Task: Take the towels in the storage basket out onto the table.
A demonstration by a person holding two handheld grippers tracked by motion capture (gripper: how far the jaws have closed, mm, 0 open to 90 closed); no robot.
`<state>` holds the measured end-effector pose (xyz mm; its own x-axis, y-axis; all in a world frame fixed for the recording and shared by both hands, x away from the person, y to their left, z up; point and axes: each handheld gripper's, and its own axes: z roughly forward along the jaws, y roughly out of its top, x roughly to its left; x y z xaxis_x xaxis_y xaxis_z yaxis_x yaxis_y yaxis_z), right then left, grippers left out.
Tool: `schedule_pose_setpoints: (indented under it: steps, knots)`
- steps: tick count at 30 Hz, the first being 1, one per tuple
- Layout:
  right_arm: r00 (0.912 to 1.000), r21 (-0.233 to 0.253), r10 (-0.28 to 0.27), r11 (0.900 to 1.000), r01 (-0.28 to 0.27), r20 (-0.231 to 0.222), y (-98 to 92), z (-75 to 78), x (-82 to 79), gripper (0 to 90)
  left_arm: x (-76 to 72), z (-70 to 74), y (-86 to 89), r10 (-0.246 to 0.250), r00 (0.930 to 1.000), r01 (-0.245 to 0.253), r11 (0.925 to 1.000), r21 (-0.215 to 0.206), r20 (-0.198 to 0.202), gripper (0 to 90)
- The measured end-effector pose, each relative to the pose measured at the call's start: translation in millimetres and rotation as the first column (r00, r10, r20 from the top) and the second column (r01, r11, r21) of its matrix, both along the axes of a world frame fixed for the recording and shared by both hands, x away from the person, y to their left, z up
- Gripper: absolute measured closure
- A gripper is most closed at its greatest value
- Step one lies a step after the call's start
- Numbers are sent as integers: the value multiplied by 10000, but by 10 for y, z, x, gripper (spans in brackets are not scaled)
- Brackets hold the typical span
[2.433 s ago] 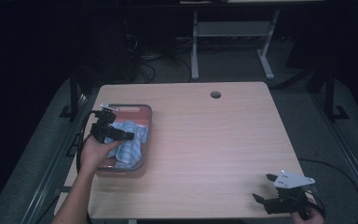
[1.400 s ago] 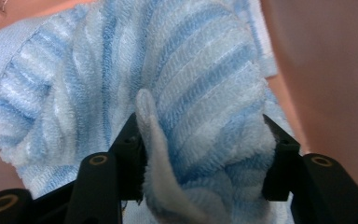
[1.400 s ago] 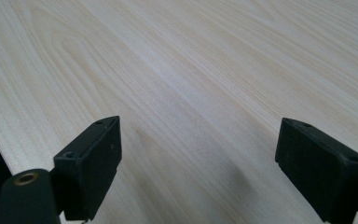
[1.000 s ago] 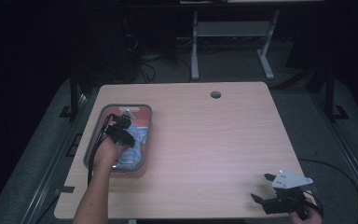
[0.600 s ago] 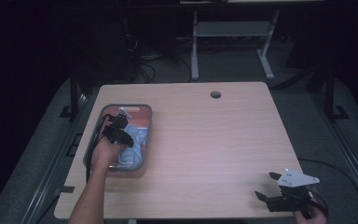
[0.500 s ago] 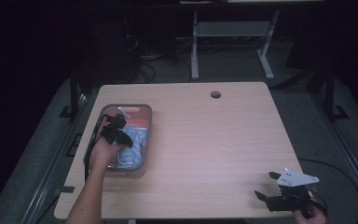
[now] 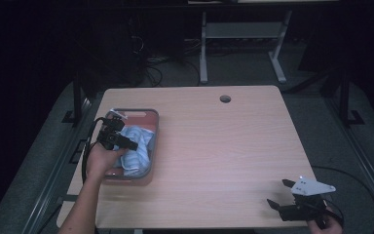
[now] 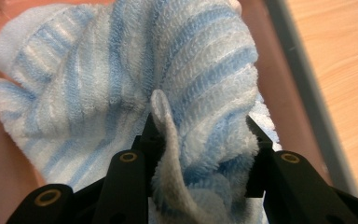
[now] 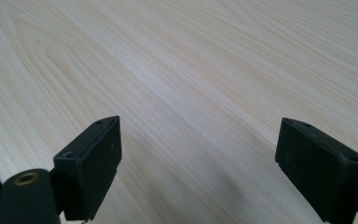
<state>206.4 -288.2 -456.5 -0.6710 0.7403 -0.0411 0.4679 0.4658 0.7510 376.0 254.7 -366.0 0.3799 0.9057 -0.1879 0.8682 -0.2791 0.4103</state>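
The left tool point(image 8: 200, 140), now moved down into the grey-rimmed pink tray point(image 7: 152, 146), grips the blue-striped terry cloth point(image 8: 135, 79), while the right tool point(image 9: 198, 163), far from the tray, stays wide open.

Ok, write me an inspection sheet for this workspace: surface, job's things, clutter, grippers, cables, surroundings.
Surface: light wood table, round hole near its far edge.
Job's things: blue-and-white striped towel bunched in a grey-rimmed tray at the table's left side.
Clutter: nothing seen.
Grippers: left gripper over the tray, its jaws on either side of a raised fold of the towel; right gripper open above bare wood at the near right corner, holding nothing.
Cables: black cable trails from the left gripper past the tray; loose cables on the floor beyond the table.
Surroundings: dark room, grey floor, white-legged stand behind the table.
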Motion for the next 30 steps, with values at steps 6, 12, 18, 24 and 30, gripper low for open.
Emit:
schedule_pose_setpoints:
  steps: [6,12,18,24,30]
  knots:
    - [9999,89,141,9999,-141,-3,48,17,-3,138,-43,77,18,39,9997,-36,9999,-167,225,620]
    - [10000,35,88,10000,-88,12,46,20,2,138,-91,173,75,121,9986,-81,9971,-761,517,616]
    - [10000,74,-27,10000,27,-5,22,12,6,138,-126,293,159,327,9968,-232,9916,-1276,730,617]
    - [10000,91,-88,9999,88,-1,9,19,0,138,-157,422,218,511,9939,-348,9861,-1626,974,617]
    - [10000,94,-88,9999,88,46,7,26,1,138,-184,548,240,616,9905,-377,9814,-1880,1231,617]
